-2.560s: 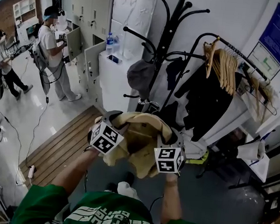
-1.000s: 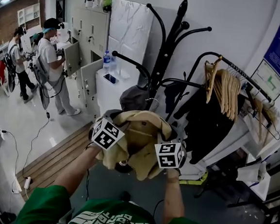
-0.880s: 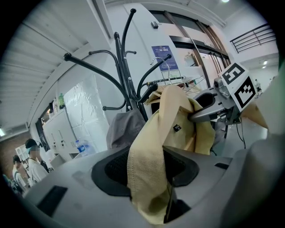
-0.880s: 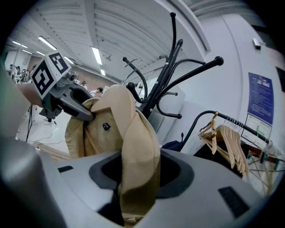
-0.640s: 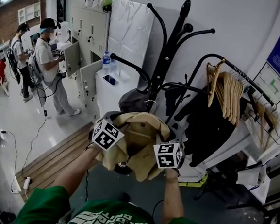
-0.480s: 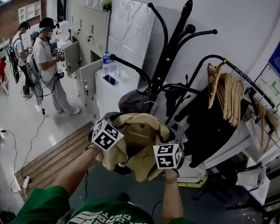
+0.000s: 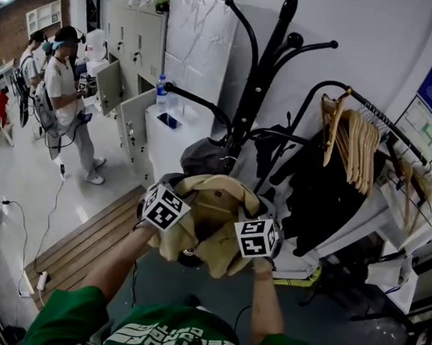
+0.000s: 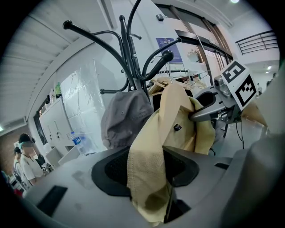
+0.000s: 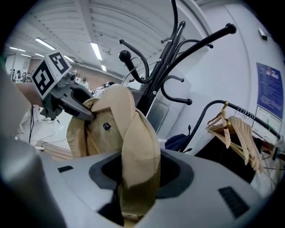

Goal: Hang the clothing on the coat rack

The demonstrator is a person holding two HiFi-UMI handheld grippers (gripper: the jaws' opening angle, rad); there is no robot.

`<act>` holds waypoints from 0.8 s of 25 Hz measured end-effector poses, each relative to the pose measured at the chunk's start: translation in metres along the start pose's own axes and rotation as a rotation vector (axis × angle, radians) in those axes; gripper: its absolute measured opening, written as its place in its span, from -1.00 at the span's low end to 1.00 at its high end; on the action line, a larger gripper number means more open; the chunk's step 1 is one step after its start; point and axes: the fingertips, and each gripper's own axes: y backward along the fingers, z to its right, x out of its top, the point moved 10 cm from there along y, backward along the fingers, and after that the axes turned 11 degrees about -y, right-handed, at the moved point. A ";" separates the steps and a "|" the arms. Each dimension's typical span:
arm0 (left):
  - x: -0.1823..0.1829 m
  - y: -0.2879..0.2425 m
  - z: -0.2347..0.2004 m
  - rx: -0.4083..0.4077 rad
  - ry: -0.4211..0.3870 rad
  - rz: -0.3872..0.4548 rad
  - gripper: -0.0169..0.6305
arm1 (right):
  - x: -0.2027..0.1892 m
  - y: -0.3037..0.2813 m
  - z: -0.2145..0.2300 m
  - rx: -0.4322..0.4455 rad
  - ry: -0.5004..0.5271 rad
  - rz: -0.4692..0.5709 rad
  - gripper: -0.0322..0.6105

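Coat rack (image 7: 258,81): black pole with curved, knob-tipped arms, standing by the white wall.
Jacket (image 7: 213,205): tan, collar spread open with a small dark label inside, held up just in front of the rack.
Left hand-held gripper (image 8: 150,171): jaws clamped on a fold of the collar.
Right hand-held gripper (image 9: 137,178): jaws pinching the collar's other fold.
Cap (image 7: 202,156): grey, hanging on a lower arm just behind the jacket.

Workplace cloakroom: lockers (image 7: 134,37), hangers (image 7: 356,135), coat rack (image 7: 259,82).
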 end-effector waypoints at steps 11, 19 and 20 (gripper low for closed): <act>-0.007 -0.010 -0.005 0.002 0.003 -0.022 -0.34 | -0.005 -0.015 -0.001 0.007 -0.016 -0.014 -0.35; -0.015 -0.014 -0.006 0.011 0.001 -0.028 -0.34 | -0.009 -0.024 -0.004 0.015 -0.023 -0.018 -0.35; -0.016 -0.016 -0.006 0.012 0.002 -0.028 -0.33 | -0.010 -0.026 -0.003 0.013 -0.025 -0.014 -0.35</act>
